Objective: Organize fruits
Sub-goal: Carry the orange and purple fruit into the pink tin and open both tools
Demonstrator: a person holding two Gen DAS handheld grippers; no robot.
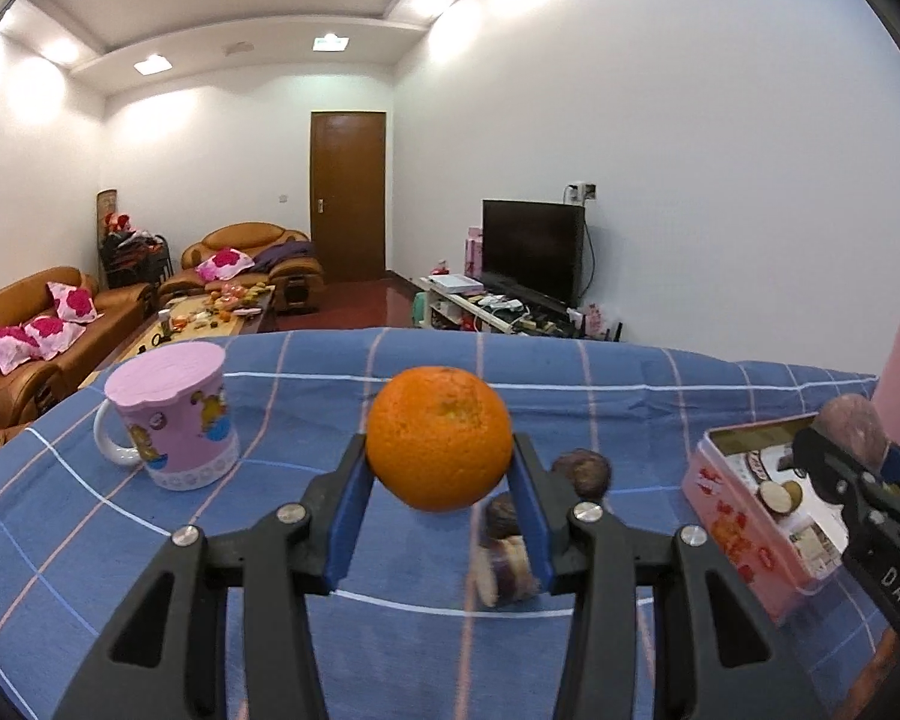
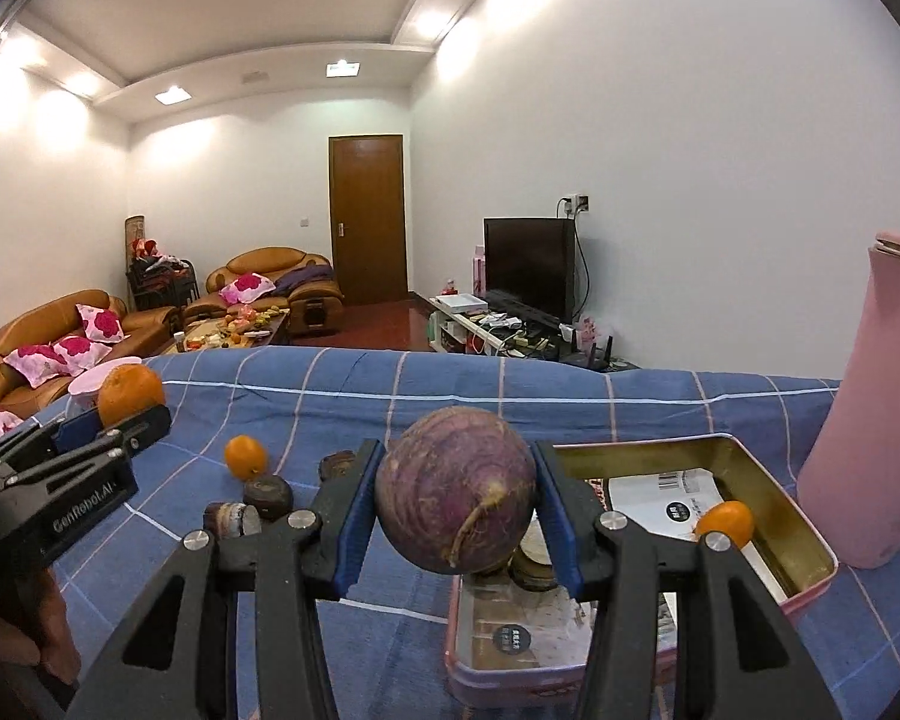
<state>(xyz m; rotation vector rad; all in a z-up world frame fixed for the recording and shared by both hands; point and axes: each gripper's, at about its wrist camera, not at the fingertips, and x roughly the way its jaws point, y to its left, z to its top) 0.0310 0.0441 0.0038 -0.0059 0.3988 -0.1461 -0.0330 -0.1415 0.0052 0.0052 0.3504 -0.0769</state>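
Observation:
My left gripper (image 1: 439,445) is shut on a large orange (image 1: 438,414), held above the blue checked cloth (image 1: 330,396). The right wrist view shows the same left gripper (image 2: 131,409) and orange (image 2: 127,391) at the left edge. My right gripper (image 2: 457,454) is shut on a round purple root-like fruit (image 2: 450,501), over the near left end of an open pink tin (image 2: 774,504). That tin (image 1: 744,534) stands at the right in the left wrist view, with the right gripper (image 1: 852,450) and purple fruit (image 1: 857,429) above it. A small orange fruit (image 2: 725,522) lies inside the tin.
A pink lidded mug (image 1: 174,420) stands at the left on the cloth. A tall pink bottle (image 2: 870,420) rises right of the tin. A small orange (image 2: 246,456) and several dark brown fruits (image 2: 267,495) lie between the grippers, one cut open (image 1: 501,570).

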